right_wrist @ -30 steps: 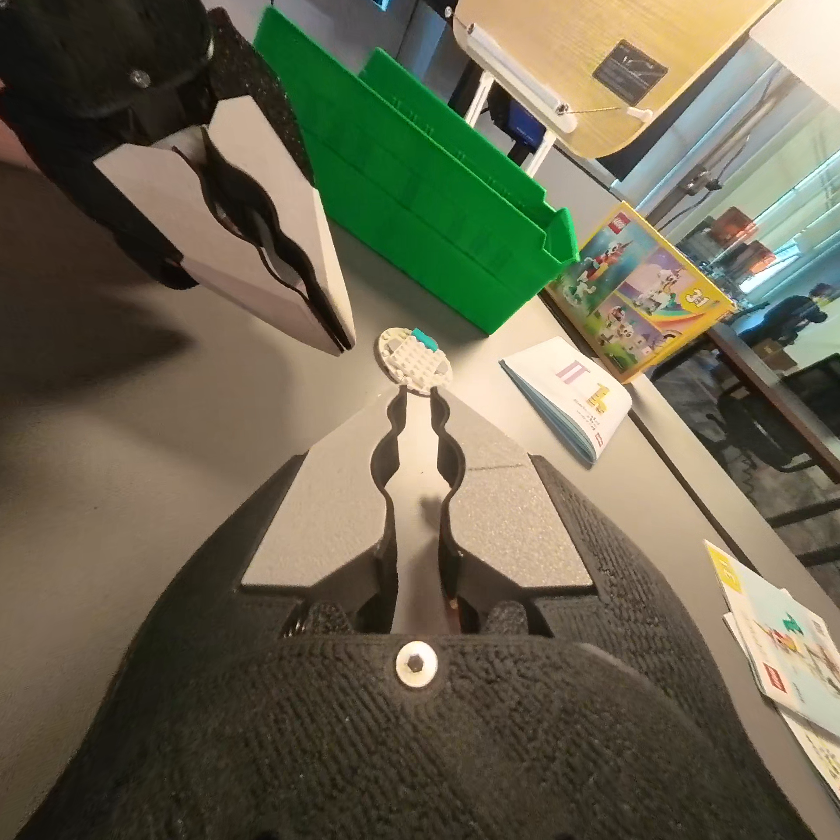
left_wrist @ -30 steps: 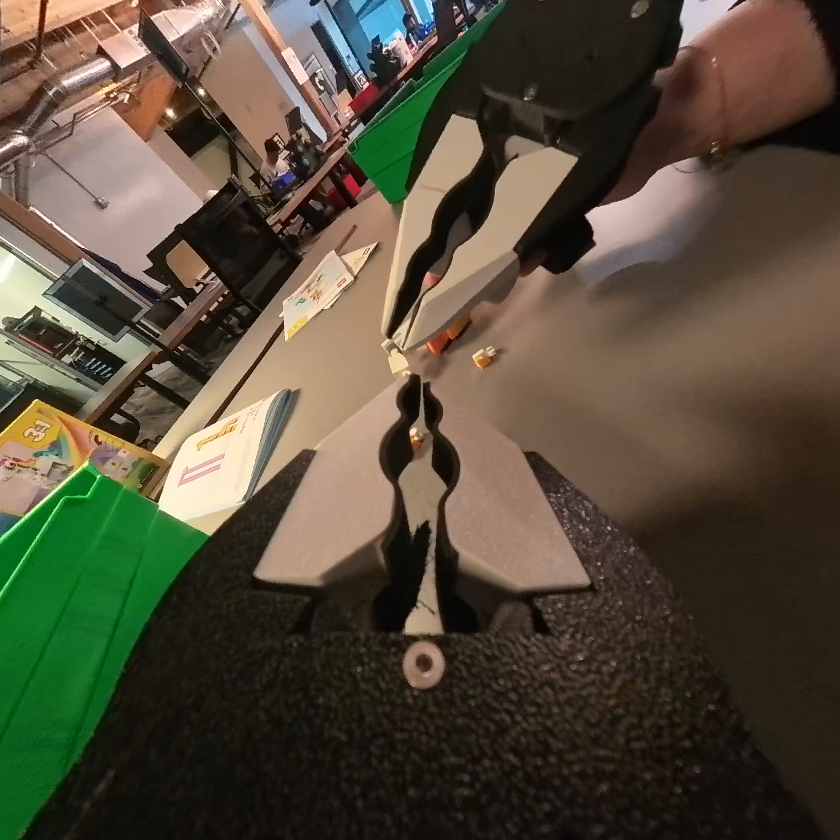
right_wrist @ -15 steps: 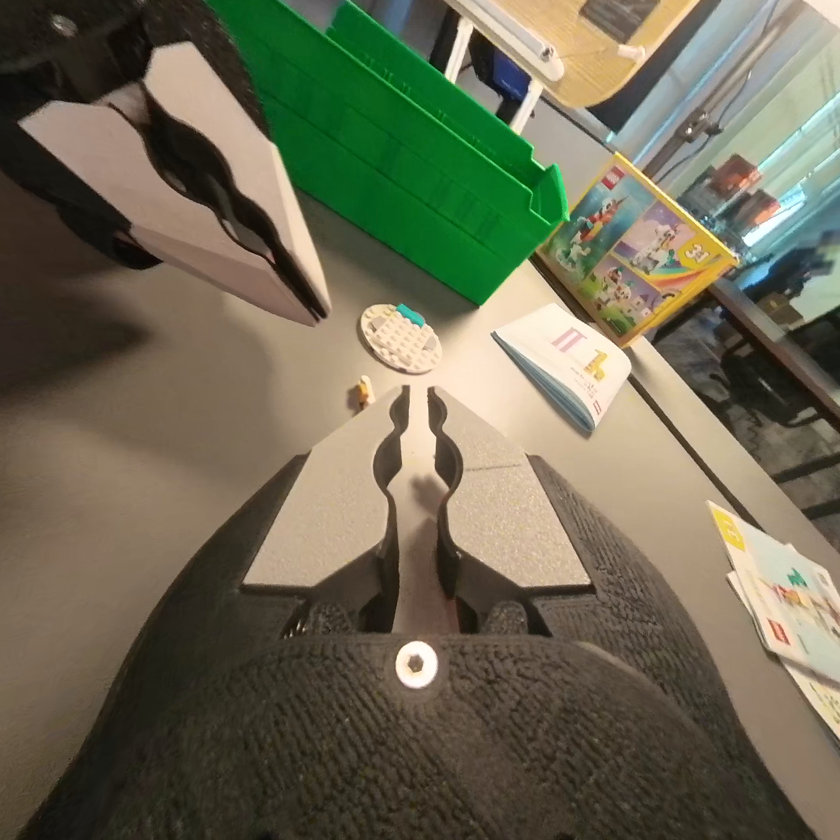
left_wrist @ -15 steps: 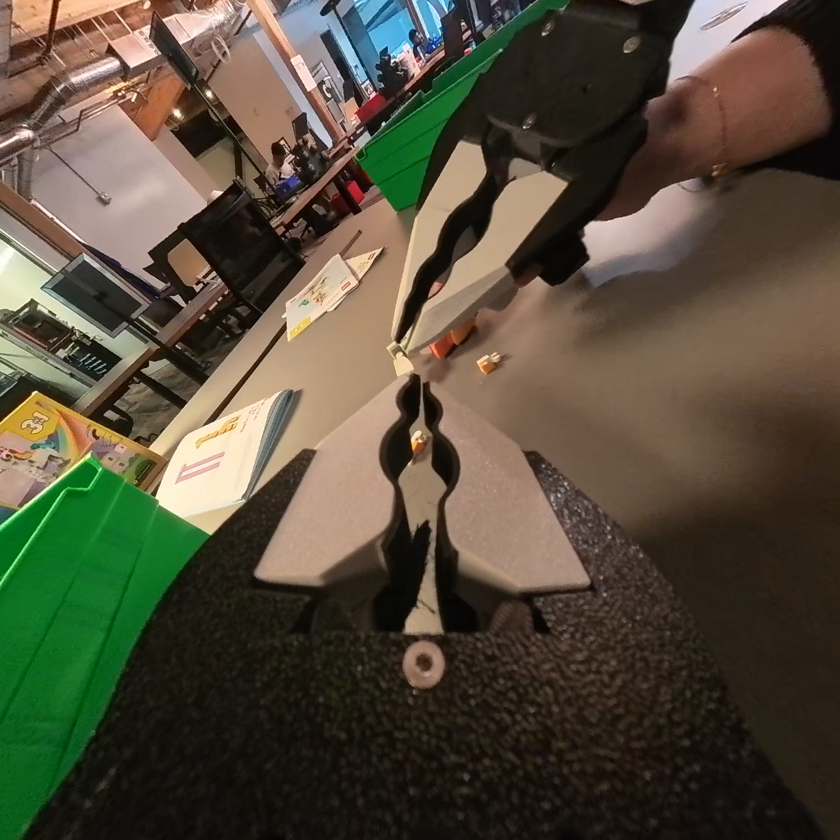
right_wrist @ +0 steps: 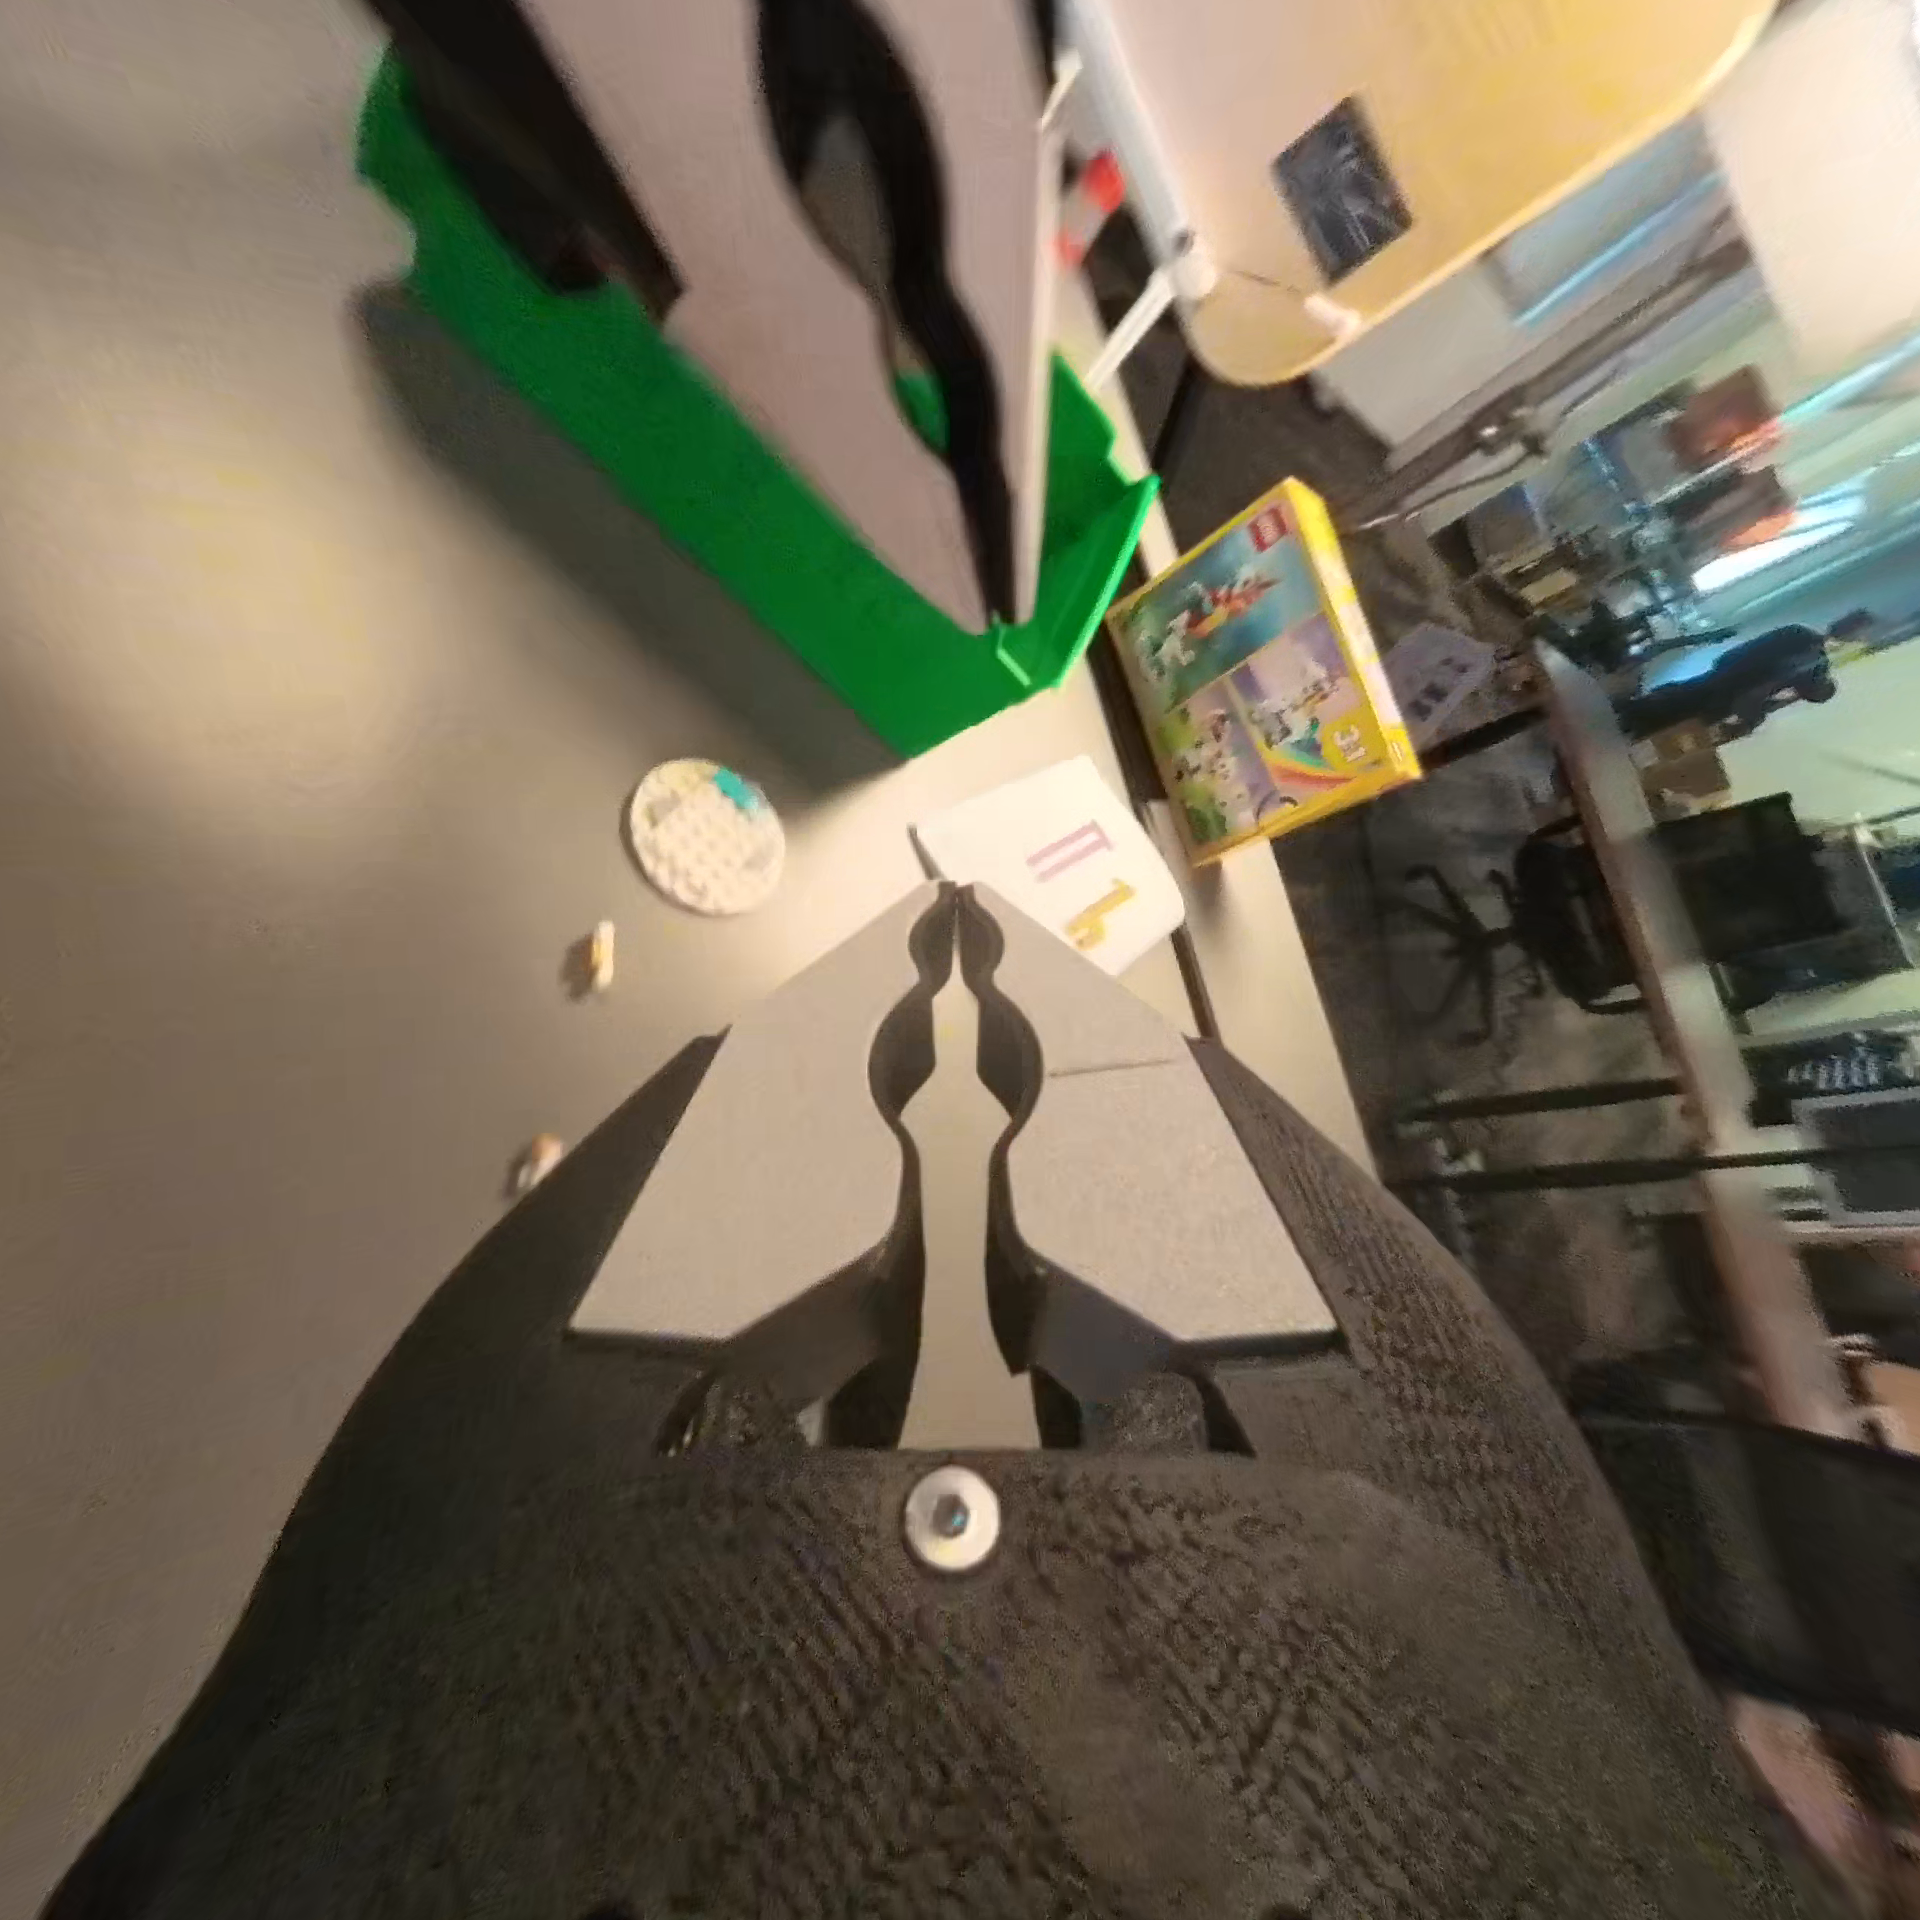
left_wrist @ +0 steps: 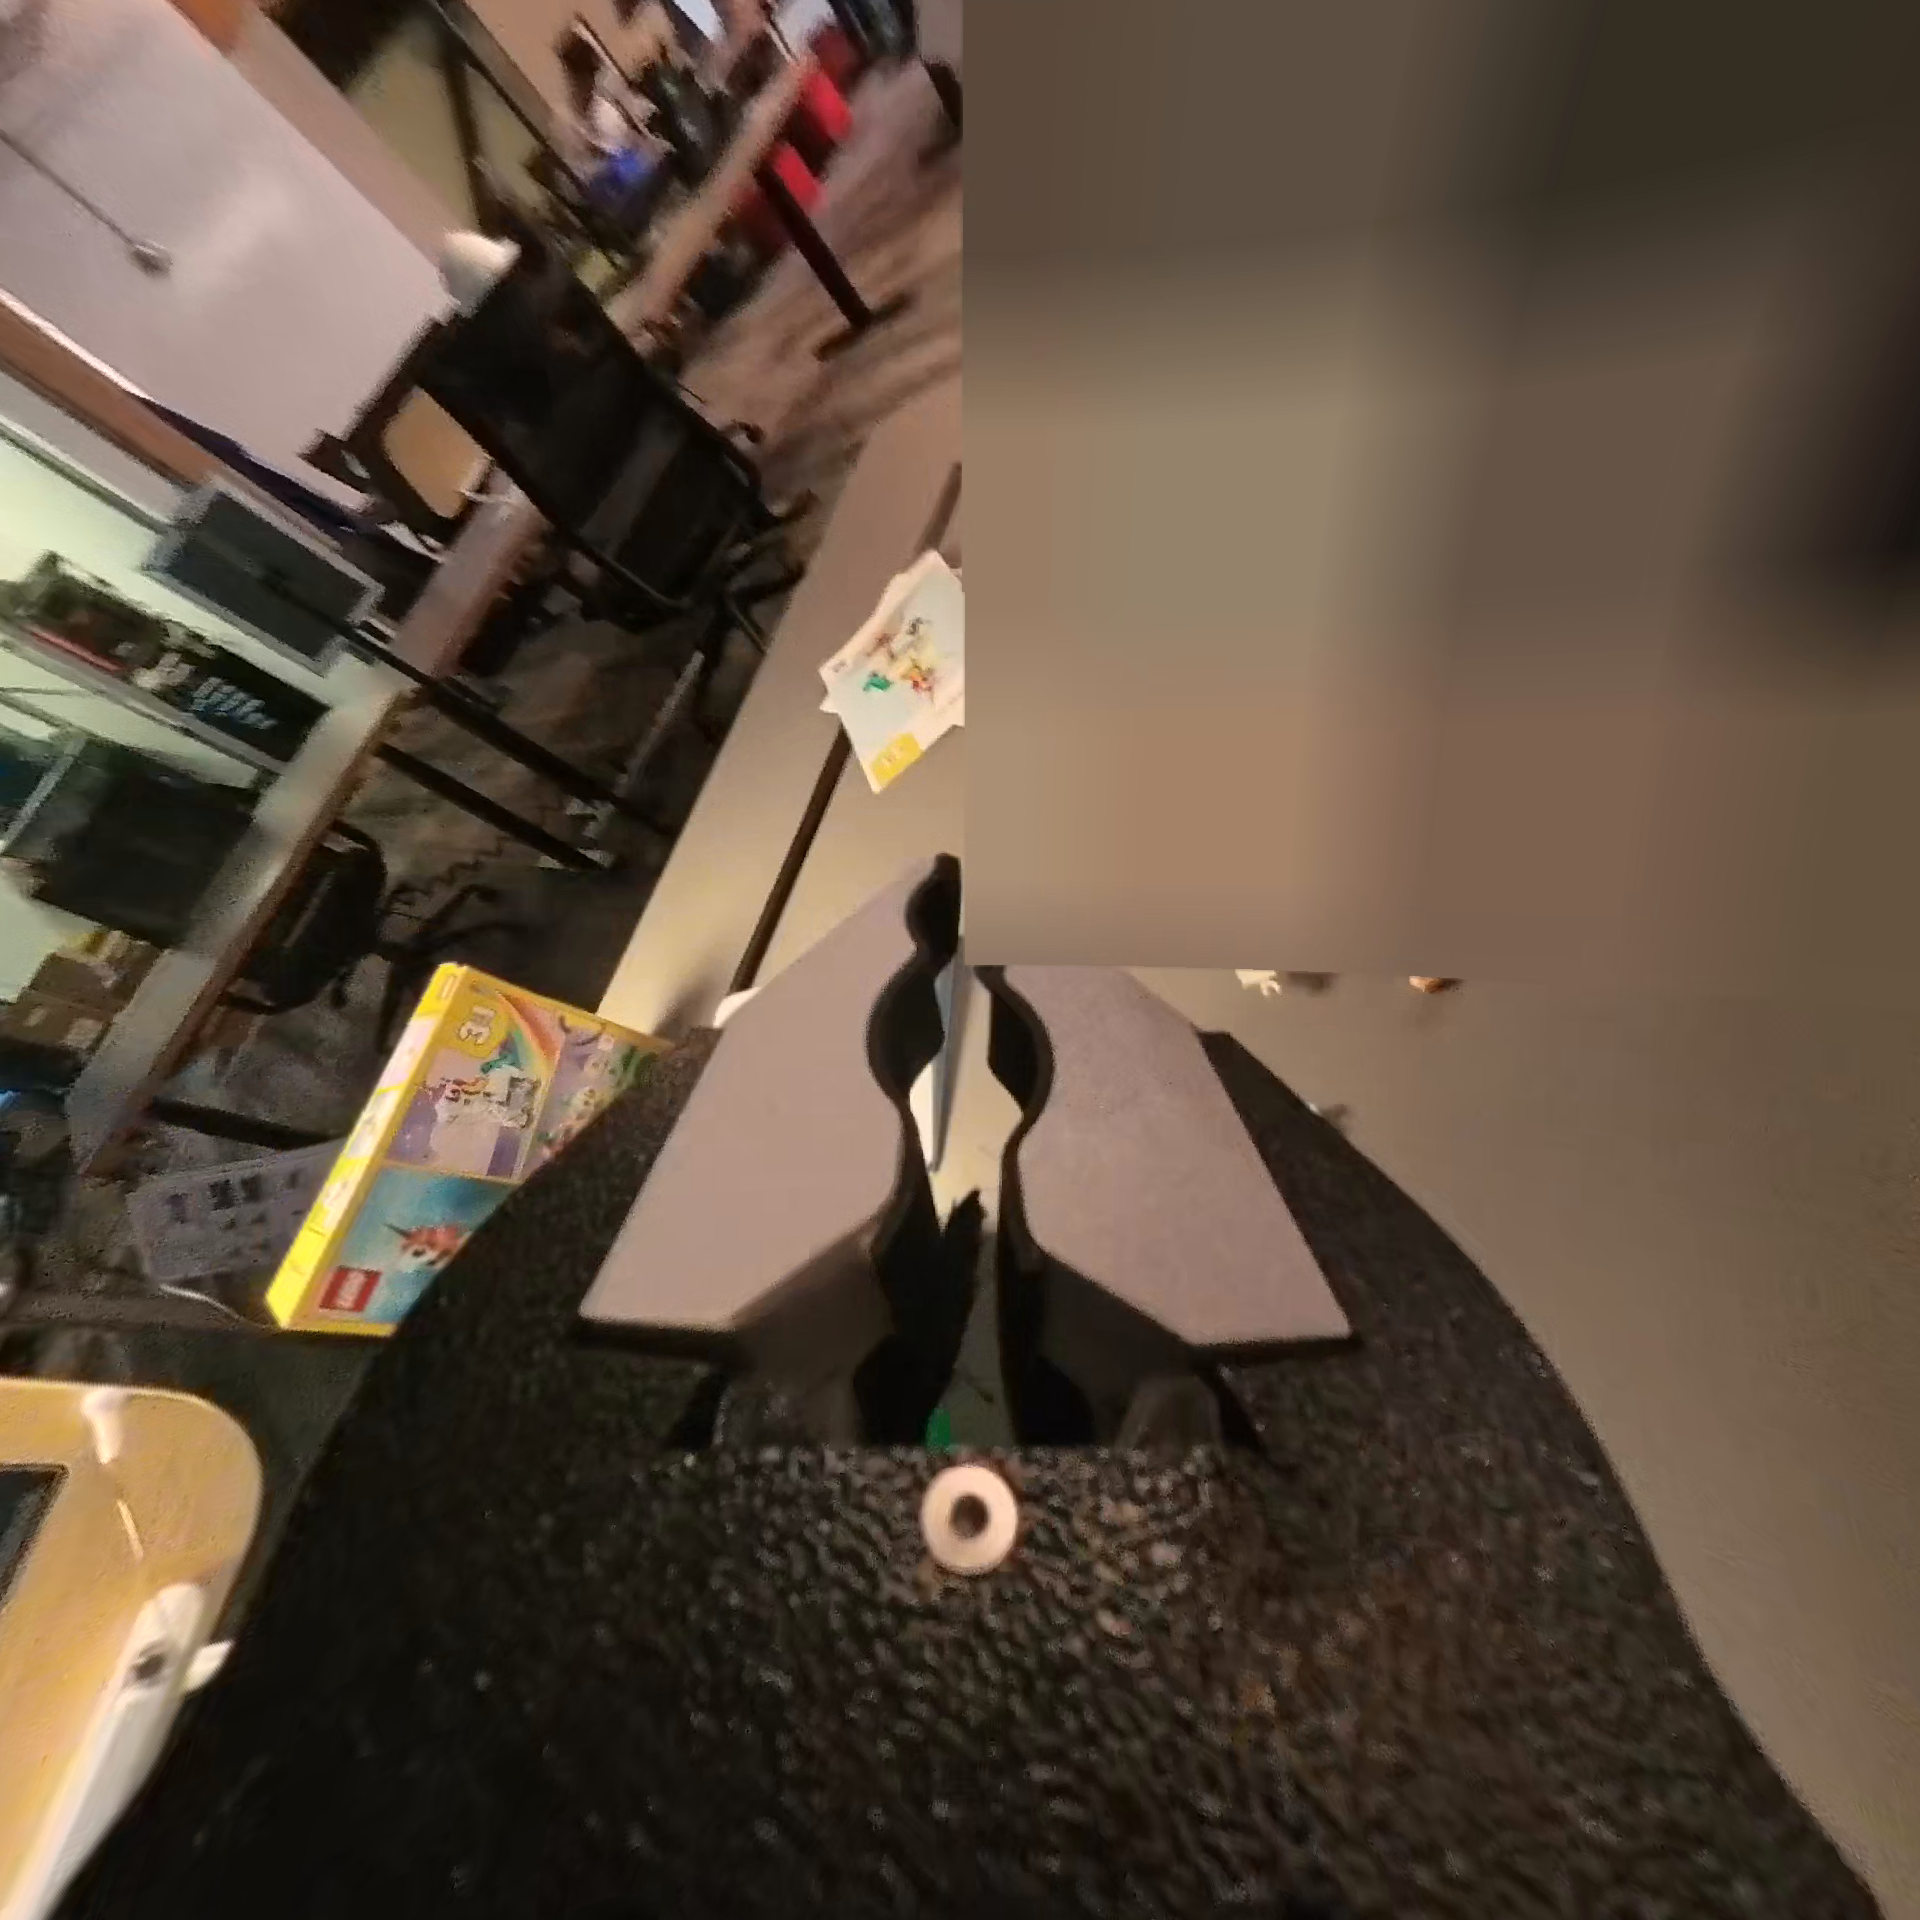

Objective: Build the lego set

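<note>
Your right gripper pinched shut on nothing above the grey table, round white studded plate just left, white booklet just beyond, green plastic bin behind, your left gripper closed, hanging before the bin.

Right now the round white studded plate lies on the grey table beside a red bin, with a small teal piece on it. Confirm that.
Not quite: the bin is green, not red. The right wrist view shows the round white studded plate on the grey table beside it, with the small teal piece on it.
</note>
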A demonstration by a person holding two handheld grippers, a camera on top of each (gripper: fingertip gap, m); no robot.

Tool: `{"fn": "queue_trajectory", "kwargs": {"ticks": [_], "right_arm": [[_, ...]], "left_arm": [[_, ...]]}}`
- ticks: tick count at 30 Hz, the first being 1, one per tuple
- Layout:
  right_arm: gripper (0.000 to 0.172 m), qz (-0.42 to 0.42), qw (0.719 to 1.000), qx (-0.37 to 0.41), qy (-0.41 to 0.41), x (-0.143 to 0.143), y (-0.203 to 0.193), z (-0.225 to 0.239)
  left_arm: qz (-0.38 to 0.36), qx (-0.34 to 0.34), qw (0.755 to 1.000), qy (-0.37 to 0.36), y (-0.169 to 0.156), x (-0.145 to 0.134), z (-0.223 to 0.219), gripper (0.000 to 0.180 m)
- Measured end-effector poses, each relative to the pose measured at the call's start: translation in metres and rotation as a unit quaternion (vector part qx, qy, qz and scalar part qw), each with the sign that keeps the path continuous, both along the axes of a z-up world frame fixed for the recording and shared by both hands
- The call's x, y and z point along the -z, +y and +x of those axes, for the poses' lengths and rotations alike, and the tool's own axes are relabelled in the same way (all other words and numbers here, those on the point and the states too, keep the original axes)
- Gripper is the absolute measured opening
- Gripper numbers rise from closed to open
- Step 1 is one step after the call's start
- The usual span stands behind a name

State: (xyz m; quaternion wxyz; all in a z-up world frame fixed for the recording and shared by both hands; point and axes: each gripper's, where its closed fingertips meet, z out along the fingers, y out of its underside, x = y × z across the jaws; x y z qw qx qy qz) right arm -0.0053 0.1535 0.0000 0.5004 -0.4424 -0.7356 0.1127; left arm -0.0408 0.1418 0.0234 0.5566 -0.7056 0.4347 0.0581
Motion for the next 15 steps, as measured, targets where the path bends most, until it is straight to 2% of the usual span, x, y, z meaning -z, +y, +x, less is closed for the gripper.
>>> {"fn": "queue_trajectory", "kwargs": {"ticks": [3,6,7,11,15], "right_arm": [[0.0,0.019,0.996,0.017,-0.083,0.006,-0.002,0.018],[0.0,0.007,0.985,0.024,-0.169,0.034,-0.002,0.041],[0.0,0.002,0.983,0.023,-0.184,0.041,-0.001,0.045],[0.0,-0.04,0.981,-0.003,-0.189,0.053,-0.01,0.047],[0.0,-0.037,0.979,-0.012,-0.199,0.061,-0.015,0.046]], "left_arm": [[0.002,0.01,1.0,0.013,-0.006,-0.008,0.006,0.0],[-0.066,0.055,0.996,0.036,-0.019,0.021,0.022,0.0],[-0.068,0.07,0.994,0.048,-0.02,0.028,0.027,0.0],[-0.088,0.147,0.985,0.03,-0.027,0.041,0.054,0.0],[-0.135,0.116,0.977,0.114,-0.028,0.062,0.041,0.0]]}}
